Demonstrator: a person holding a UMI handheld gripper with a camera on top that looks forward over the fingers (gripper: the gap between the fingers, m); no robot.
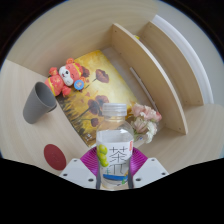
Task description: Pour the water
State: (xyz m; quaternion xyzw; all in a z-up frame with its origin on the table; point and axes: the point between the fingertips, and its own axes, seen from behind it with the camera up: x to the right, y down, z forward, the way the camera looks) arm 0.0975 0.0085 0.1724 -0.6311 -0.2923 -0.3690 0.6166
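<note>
Pale-green-labelled bottle [116,150], grey cup [44,96], yellow cloth [95,85].

We see soft, even light from above, bright but without hard glare. The worktop [25,95] is pale and a little washed out. The shadows are weak, and we find short ones only under the wooden shelves [150,60]. The wide lens bends straight edges strongly near the border, and small details look slightly blurred.
</note>
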